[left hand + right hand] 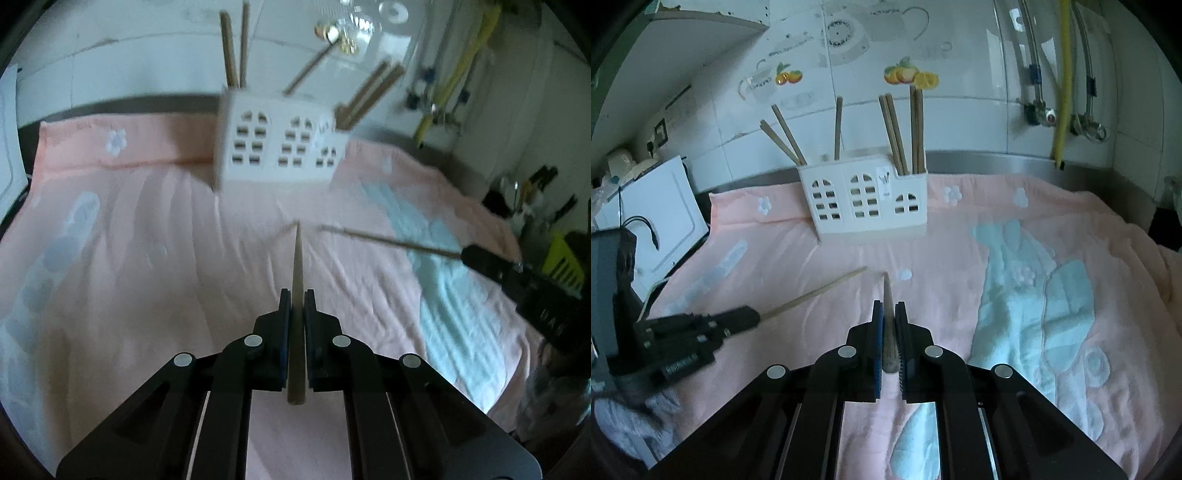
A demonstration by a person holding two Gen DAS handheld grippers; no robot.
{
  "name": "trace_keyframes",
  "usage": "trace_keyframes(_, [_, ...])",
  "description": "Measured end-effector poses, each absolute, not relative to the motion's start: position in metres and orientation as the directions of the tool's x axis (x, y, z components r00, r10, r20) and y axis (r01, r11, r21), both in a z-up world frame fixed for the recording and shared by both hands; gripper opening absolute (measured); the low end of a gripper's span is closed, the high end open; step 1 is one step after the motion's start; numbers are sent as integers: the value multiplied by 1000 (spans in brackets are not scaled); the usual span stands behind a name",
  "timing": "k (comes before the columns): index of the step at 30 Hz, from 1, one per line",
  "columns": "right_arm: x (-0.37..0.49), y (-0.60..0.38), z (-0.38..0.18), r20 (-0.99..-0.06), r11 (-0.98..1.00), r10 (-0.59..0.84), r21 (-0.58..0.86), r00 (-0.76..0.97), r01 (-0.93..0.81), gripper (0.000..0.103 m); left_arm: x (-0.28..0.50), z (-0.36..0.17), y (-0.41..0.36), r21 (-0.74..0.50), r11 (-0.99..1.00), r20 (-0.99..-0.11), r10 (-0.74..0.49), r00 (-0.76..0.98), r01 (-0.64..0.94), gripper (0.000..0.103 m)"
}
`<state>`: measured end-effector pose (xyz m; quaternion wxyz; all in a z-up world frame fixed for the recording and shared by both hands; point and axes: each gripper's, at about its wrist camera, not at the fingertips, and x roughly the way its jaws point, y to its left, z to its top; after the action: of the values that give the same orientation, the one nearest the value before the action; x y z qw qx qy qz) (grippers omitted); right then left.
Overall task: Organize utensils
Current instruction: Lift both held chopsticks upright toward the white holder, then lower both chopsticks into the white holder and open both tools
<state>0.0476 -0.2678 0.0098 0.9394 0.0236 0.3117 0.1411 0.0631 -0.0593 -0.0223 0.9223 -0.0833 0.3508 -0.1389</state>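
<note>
Tapered wooden chopsticks: seven stand in white plastic window-cutout holder (868, 197) on pink towel-covered surface (960, 251). Your left tool (296, 295) clamps one (296, 266); right tool (889, 306) clamps another (886, 291). Both await insertion.

Likely a home kitchen, white wall tiles (960, 55) with fruit decals (910, 75), gas hose (1065, 74), chopstick holder (866, 201)
</note>
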Motion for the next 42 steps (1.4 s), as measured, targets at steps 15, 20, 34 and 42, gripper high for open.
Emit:
trace_keyframes(15, [75,-273,64,-514,941,336,163,789,-295,6,74,37,-39,-214,939,-494,-340,800,267,6])
trace_keyframes(20, [92,-274,87,-511,931,365,169,779,-325,6,86,58,-38,-189,938,-479,-345,807,289,6])
trace_keyframes(34, [130,-253,180,-440,915,377,40,815,-401,6,130,151,-45,-83,944,-378,-326,866,319,6])
trace_keyframes(42, [148,-246,215,-388,915,364,-21,847,-403,6,156,205,-52,-26,956,-291,-287,913,293,6])
